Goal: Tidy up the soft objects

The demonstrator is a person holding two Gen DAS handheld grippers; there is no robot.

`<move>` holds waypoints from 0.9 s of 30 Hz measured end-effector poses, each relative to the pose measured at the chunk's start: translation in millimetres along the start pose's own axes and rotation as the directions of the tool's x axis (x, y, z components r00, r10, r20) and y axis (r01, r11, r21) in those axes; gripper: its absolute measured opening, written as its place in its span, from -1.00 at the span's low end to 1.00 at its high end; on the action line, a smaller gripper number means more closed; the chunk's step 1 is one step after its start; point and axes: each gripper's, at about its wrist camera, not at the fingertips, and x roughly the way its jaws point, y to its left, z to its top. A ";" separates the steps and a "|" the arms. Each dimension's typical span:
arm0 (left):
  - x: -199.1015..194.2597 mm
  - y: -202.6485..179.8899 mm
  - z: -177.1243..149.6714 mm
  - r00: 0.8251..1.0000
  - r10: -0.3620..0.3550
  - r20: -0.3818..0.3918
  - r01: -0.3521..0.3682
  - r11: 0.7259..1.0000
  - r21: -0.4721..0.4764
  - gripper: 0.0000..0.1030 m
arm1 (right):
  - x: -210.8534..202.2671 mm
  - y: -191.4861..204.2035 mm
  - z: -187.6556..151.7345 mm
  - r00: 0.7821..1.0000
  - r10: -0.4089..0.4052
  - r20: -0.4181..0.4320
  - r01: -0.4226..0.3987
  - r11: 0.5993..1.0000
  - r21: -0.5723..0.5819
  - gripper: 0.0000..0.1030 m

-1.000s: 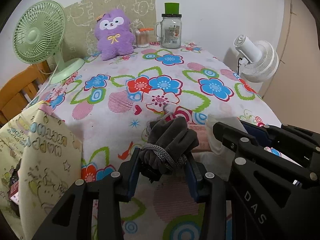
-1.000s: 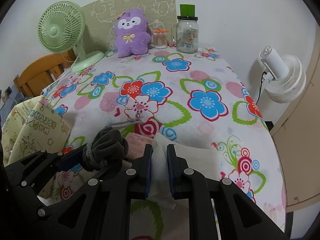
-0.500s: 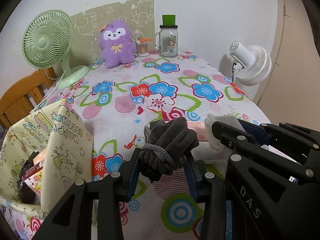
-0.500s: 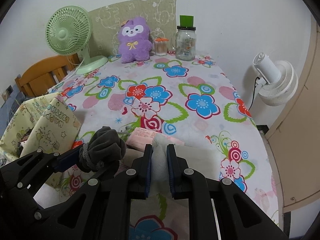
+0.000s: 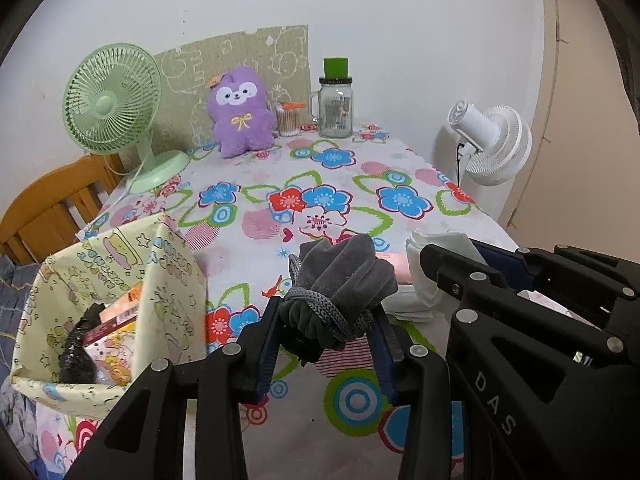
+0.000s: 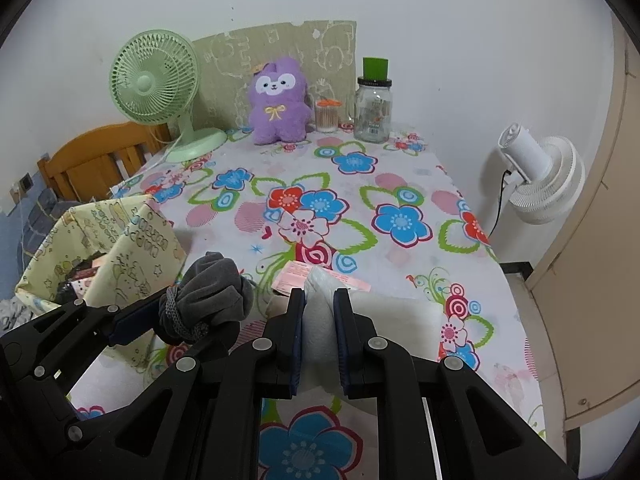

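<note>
With the left gripper (image 5: 326, 320) clamped on the grey pouch (image 5: 340, 280) and the right gripper (image 6: 319, 316) pinching what looks like white tissue (image 6: 319, 300), both are mid-carry, and next comes dropping them into the yellow bag (image 5: 100, 280).

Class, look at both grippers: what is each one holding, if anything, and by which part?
The left gripper clamps the grey pouch at its cord-tied neck. The right gripper pinches the white tissue pack across its near end.

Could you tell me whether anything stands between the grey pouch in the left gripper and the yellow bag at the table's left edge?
Nothing visible does. The left gripper holds the grey pouch above the tablecloth, and the yellow bag stands open just to its left, with only bare cloth between them.
</note>
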 end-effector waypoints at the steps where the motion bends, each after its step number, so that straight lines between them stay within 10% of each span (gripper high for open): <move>1: -4.5 -0.1 0.0 1.000 0.000 0.007 0.000 1.000 0.001 -0.19 | -2.8 0.7 0.1 1.000 -0.002 0.005 0.002 1.000 0.000 -0.67; 27: -71.2 7.8 16.3 0.995 0.004 0.104 -0.006 1.000 0.023 -0.19 | -69.2 23.3 19.9 0.996 -0.006 0.086 0.008 1.000 -0.021 -0.67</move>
